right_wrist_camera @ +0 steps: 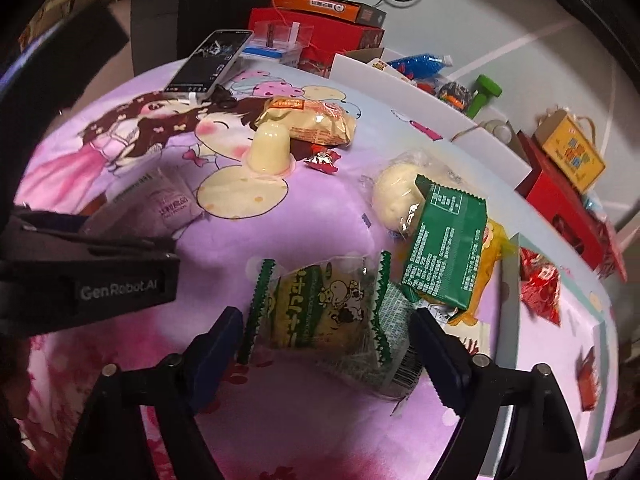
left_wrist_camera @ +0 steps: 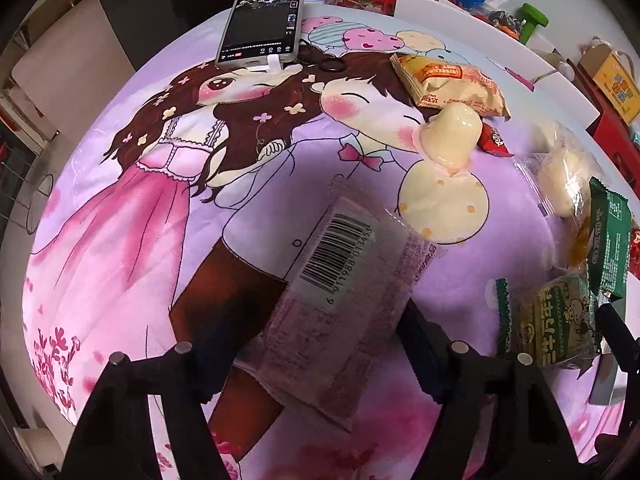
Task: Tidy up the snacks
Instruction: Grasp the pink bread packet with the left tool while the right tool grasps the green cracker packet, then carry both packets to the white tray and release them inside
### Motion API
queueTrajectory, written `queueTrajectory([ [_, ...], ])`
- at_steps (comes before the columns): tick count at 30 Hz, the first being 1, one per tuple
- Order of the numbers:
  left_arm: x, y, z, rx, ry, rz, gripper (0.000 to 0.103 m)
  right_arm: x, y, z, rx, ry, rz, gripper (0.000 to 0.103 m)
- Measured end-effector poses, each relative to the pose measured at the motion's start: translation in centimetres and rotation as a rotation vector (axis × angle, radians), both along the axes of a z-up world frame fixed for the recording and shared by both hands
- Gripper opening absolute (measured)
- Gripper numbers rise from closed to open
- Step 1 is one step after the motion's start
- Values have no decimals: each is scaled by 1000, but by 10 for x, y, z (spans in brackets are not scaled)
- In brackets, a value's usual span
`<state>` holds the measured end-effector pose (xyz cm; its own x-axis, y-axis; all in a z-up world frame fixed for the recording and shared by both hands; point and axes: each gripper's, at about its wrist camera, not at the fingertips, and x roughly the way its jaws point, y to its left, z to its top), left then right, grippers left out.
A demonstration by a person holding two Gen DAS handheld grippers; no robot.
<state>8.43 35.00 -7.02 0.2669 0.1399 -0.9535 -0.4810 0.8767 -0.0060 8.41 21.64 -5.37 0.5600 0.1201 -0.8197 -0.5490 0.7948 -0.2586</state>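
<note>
1. The left gripper (left_wrist_camera: 320, 344) reaches forward low over the cartoon-printed cloth (left_wrist_camera: 120, 240), its fingers pinching a flat, pale pink packet (left_wrist_camera: 340, 300) with a barcode.
2. The right gripper (right_wrist_camera: 326, 344) stands near the cloth's right side, fingers spread around a crinkly green-edged snack packet (right_wrist_camera: 320, 312) without visibly touching it.
3. A glossy dark green packet (right_wrist_camera: 444, 244) lies just beyond it.

A cartoon-print blanket (right_wrist_camera: 320, 216) carries a phone (right_wrist_camera: 210, 62) at eleven o'clock and snack packets (right_wrist_camera: 320, 124) toward two.

Right gripper (right_wrist_camera: 326, 344) wide open around green-edged snack packet (right_wrist_camera: 320, 308) on purple cloth (right_wrist_camera: 320, 216).
</note>
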Motion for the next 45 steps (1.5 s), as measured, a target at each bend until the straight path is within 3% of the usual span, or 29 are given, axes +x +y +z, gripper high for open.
queueTrajectory([
  [5, -2, 0, 0, 5, -2, 3, 72, -1, 0, 2, -7, -22, 5, 61],
  [9, 1, -5, 3, 0, -16, -8, 57, 0, -3, 5, 19, -8, -1, 57],
  [11, 1, -6, 4, -6, -23, -10, 48, 0, -5, 7, 34, -1, -4, 56],
  [14, 2, -6, 10, -14, -39, -9, 46, 1, -8, 11, 62, 14, -8, 55],
  [30, -3, -20, 52, 30, -166, -49, 45, 0, -37, 65, 204, -55, -51, 54],
  [45, 10, -73, 82, 71, -246, -174, 45, 24, -113, 84, 297, -58, -224, 54],
])
